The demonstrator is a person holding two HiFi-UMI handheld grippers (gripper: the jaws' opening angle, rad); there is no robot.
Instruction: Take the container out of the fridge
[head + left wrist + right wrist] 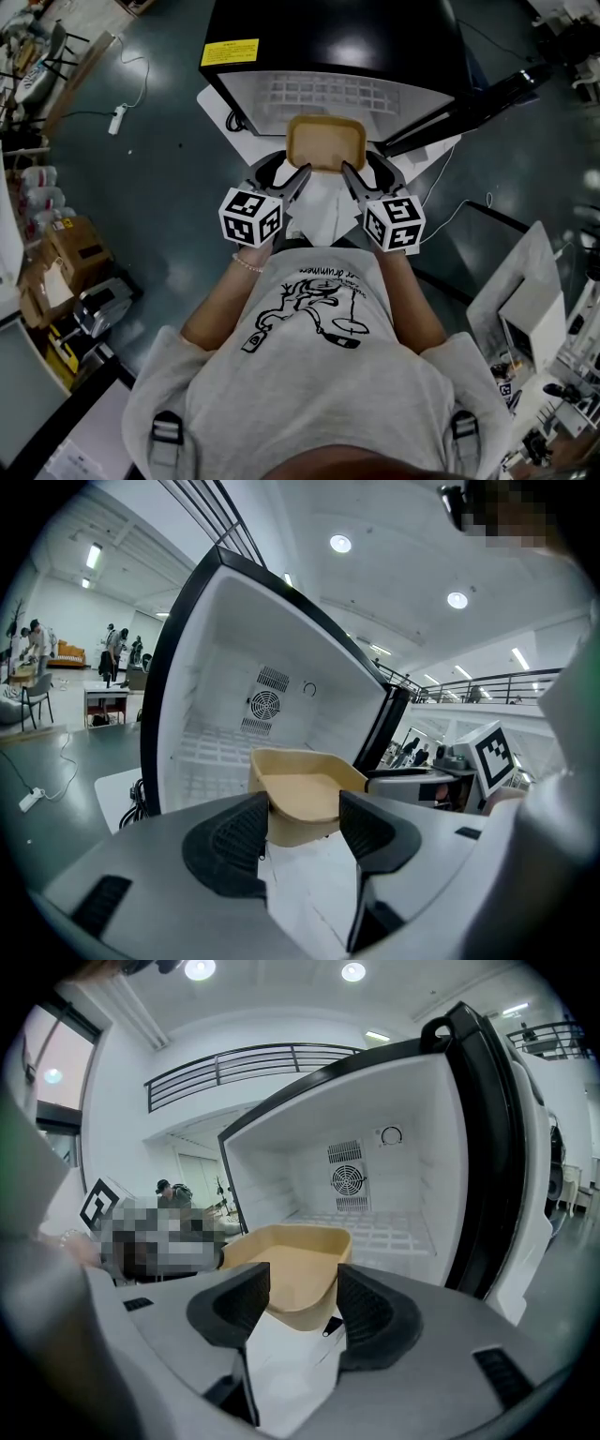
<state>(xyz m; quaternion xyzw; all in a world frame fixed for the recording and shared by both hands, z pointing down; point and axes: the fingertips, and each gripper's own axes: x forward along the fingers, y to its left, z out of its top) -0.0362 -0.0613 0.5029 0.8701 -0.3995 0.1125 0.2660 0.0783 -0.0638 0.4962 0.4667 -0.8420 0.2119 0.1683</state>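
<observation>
While the container (325, 142) hangs just outside the open fridge (328, 42), each near corner clamped between the fingers (234, 832) of your left gripper (287, 170) and right gripper (363, 169), removal looks nearly complete, with only drawing it clear left.

A white power strip (116, 120) lies on the dark floor (169, 178), cardboard boxes (67, 246) near the left edge.
</observation>
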